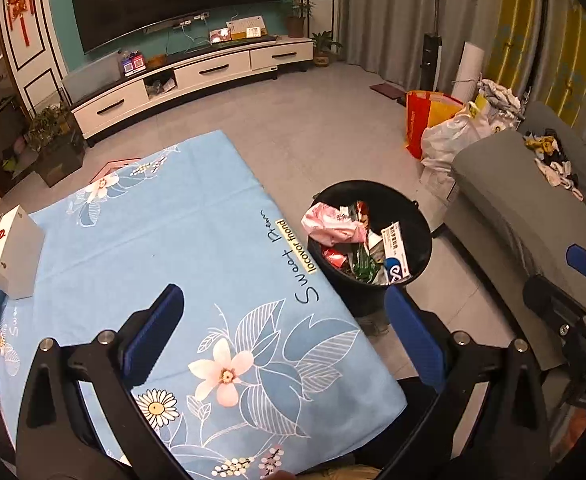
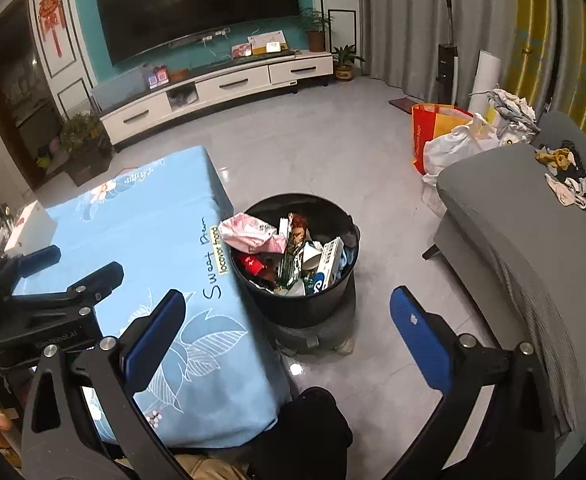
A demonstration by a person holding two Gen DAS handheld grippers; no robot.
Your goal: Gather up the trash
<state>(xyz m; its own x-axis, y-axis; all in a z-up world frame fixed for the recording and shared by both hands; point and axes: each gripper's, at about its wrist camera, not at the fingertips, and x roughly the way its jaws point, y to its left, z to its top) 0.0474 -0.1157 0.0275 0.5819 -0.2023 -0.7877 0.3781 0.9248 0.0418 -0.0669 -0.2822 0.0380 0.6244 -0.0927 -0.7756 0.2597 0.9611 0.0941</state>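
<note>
The table (image 1: 197, 240), under a pale blue flowered cloth, fills the left and centre of both views, and its top looks bare of litter apart from a white box (image 1: 13, 252) at the far left edge; whether that box counts as trash cannot be told. Just beside the table's right edge stands the black trash bin (image 2: 305, 308) on the grey floor, about full: a crumpled pink bag (image 2: 249, 236), a red wrapper, a green packet, a white-and-blue carton (image 2: 329, 262) and other scraps sit up near the rim. To the right, well apart from the bin, is a grey sofa (image 2: 513, 208) with a small heap of socks or rags on it. The left gripper (image 1: 285, 340) hangs over the near part of the table with its 2 blue fingers spread wide and nothing between them. The right gripper (image 2: 289, 332) is spread as wide, also empty, and looks down with the bin ahead of it and between its fingers, so the right hand is the nearer 1 to the bin, which lies forward and slightly below. Judging from the bare cloth and the loaded bin, the collecting seems all but done; any further piece would have to be found off the table.
</note>
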